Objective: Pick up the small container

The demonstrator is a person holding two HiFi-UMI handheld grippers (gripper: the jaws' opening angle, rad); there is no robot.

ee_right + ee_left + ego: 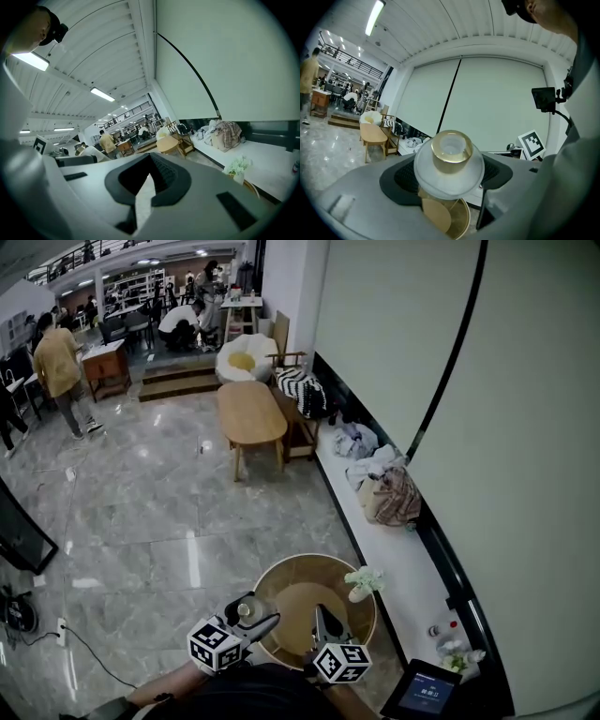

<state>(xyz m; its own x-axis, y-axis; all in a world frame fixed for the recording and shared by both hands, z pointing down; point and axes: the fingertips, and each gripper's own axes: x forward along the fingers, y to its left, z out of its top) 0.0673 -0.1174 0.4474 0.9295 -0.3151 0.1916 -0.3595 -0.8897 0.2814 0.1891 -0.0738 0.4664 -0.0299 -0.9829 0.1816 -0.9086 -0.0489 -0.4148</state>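
Above the left rim of the round, light wooden table (281,576), the left claw (253,617) grips the small round container of frosted translucent material with a gold collar (246,611). It is clear of the tabletop. The head view alone gives the layout: both claws sit low in the frame and side by side, each with its black-and-white marker cube nearest the body. The left claw is angled forward and to the right, and the right claw (322,617) points straight ahead over the tabletop. A bare forearm (173,682) runs in from the lower left. The left gripper view supplies what that view cannot: the container (450,157) seen end-on, with its domed, cloudy body pressed between the dark ribbed pads (405,177) and its shiny collar facing outward. The wooden disc shows below it. The right gripper view shows that claw (149,161) with its dark pad tips brought together and nothing between them. A small white vase of pale flowers (239,168) stands ahead to the right, near the table's far edge. Grey polished marble floor (169,512) surrounds the table.
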